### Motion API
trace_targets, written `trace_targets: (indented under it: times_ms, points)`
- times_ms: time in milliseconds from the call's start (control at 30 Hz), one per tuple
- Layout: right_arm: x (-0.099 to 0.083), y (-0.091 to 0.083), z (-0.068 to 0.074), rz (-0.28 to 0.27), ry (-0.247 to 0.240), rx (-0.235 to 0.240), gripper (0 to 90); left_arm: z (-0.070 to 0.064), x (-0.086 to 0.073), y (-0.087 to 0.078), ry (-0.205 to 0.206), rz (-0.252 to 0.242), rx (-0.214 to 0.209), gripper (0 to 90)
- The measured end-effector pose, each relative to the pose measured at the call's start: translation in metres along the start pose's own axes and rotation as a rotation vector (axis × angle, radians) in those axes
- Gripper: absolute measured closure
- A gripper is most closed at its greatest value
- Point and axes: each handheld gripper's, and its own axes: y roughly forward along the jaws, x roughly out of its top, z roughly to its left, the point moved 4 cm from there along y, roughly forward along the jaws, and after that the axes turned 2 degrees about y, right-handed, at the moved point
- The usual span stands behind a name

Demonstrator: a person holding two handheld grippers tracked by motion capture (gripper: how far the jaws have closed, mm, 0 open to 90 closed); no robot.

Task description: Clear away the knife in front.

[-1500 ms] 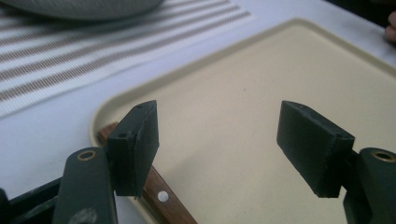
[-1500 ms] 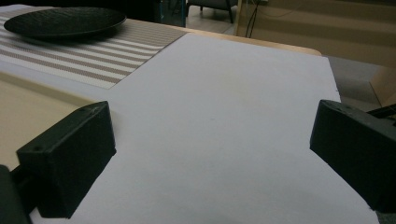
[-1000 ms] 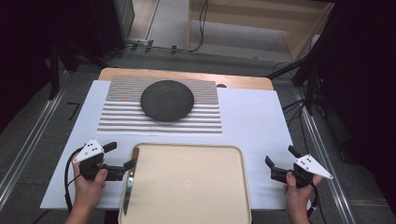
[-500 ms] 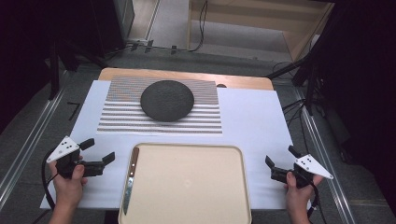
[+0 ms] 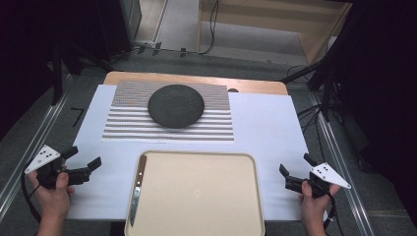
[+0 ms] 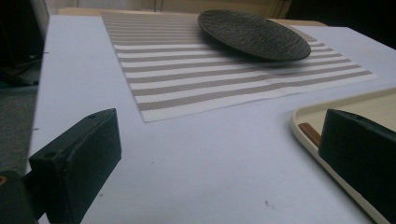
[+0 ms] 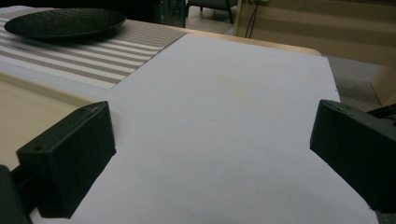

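A beige tray (image 5: 196, 196) lies at the table's near edge, with a knife (image 5: 136, 187) along its left side. The knife's brown handle (image 6: 310, 133) peeks over the tray rim (image 6: 306, 140) in the left gripper view. A dark round plate (image 5: 176, 105) rests on a striped placemat (image 5: 128, 123) farther back. My left gripper (image 5: 81, 157) is open at the table's left edge, well left of the tray, nothing between its jaws. My right gripper (image 5: 297, 166) is open to the right of the tray, over bare white surface.
A white sheet (image 5: 265, 128) covers the wooden table (image 5: 196, 79). Metal rails (image 5: 39, 142) run along both sides on the floor. Cables (image 5: 211, 29) and a wooden cabinet stand beyond the far edge.
My left gripper has drawn away leftward from the tray's left rim to the table's left edge. The right gripper has stayed where it was.
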Motion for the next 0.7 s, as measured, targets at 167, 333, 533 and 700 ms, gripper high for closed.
trace_targets:
  times_ms: [167,333,533,700]
  points:
    - [0.0000,-0.0001,-0.0001,0.000,0.002,0.000,0.0,0.0066,-0.0017,-0.0060,-0.004,-0.027,0.023,0.0]
    - [0.0000,-0.0001,-0.0004,-0.001,0.002,0.001,0.0,0.0069,-0.0062,-0.0048,-0.006,-0.040,0.042,0.0]
    - [0.0002,0.0000,-0.0003,-0.003,0.002,0.003,0.0,0.0041,-0.0074,-0.0040,0.007,-0.041,0.050,0.0]
    - [0.0001,0.0002,-0.0004,-0.001,0.000,0.000,0.0,0.0063,-0.0071,-0.0051,-0.018,-0.053,0.042,0.0]
